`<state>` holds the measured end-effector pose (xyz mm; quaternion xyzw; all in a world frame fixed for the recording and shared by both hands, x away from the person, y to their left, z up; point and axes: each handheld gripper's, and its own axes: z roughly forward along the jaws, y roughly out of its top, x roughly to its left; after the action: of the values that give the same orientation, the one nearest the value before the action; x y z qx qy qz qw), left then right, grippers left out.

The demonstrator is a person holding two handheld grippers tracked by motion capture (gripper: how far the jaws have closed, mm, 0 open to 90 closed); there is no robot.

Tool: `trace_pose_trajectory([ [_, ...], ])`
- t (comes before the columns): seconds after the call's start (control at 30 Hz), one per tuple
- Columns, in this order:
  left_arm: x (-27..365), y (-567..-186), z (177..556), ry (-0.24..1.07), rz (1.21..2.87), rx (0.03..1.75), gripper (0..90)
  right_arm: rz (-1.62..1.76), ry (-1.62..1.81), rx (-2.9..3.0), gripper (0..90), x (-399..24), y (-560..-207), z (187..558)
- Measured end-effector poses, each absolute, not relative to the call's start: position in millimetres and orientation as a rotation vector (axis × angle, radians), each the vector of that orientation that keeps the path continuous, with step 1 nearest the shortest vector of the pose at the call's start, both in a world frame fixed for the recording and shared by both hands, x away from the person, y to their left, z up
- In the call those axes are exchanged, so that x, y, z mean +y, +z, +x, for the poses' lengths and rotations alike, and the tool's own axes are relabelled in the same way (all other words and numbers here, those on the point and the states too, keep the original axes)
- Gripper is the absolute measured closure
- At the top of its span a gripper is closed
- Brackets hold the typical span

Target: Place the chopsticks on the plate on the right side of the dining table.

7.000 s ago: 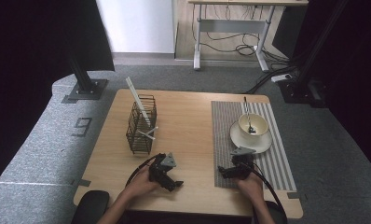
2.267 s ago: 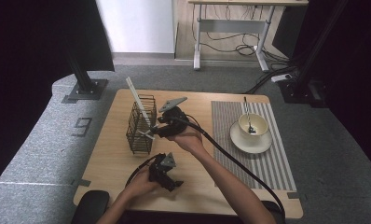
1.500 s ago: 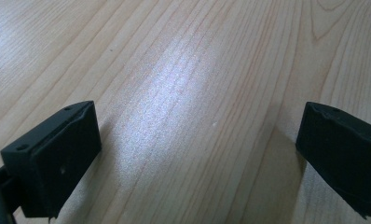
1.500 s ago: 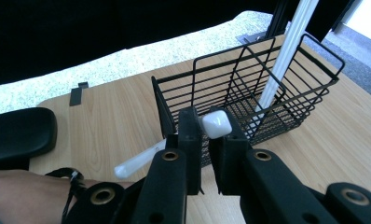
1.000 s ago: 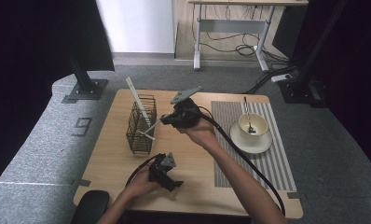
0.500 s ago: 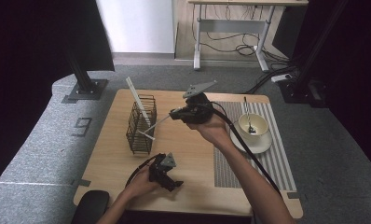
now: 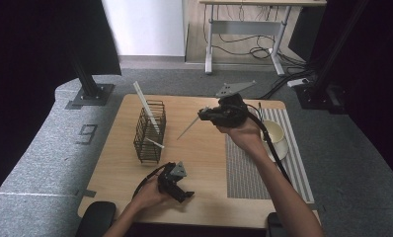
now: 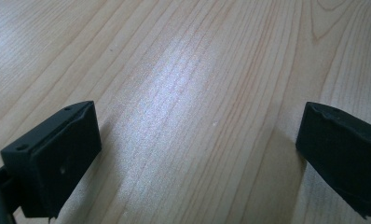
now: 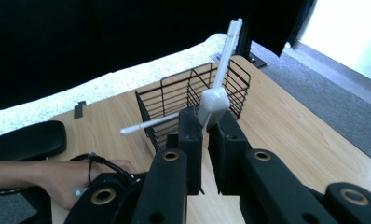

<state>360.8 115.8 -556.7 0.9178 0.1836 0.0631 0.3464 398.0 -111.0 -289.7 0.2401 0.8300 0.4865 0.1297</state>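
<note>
My right gripper [image 7: 204, 116] hangs above the middle of the wooden table [image 7: 199, 163], shut on the handle end of a long white utensil [image 7: 188, 129] that slants down and left toward the black wire basket [image 7: 149, 132]. In the right gripper view the jaws [image 9: 204, 119] pinch that utensil [image 9: 215, 100], which runs away in front of the basket [image 9: 174, 95]. Two more white utensils stay in the basket, one tall [image 7: 144, 104], one poking out low [image 7: 155, 143]. My left gripper [image 7: 182, 191] rests on the table near the front edge, open, with bare wood between its fingers [image 8: 193, 140].
A cream cup on a saucer [image 7: 276, 136] sits on a grey striped placemat [image 7: 249, 170] at the right, partly behind my right hand. Cables trail from both grippers. Black stands and a desk frame surround the table on the grey floor.
The right gripper has moved right and upward, away from the basket, carrying the white utensil. The left gripper has stayed where it was.
</note>
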Motion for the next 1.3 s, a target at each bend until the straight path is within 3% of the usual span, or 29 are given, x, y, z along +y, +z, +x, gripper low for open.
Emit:
trace_pose_trajectory([
  [0.17,112,-551,362,0.170,2.431,0.503,0.6,0.720,1.402,2.415,82.1,-119,-297,398],
  [0.43,122,-534,365,0.211,2.338,0.530,5.4,0.706,1.378,2.436,82.2,-122,-303,392],
  [0.6,128,-521,365,0.262,2.280,0.521,14.4,0.700,1.360,2.458,82.2,-125,-309,387],
  [0.9,121,-510,364,0.293,2.232,0.475,21.8,0.692,1.322,2.527,82.3,-123,-329,380],
  [1.3,112,-505,360,0.242,2.183,0.402,47.8,0.649,1.263,2.632,82.3,-107,-349,369],
])
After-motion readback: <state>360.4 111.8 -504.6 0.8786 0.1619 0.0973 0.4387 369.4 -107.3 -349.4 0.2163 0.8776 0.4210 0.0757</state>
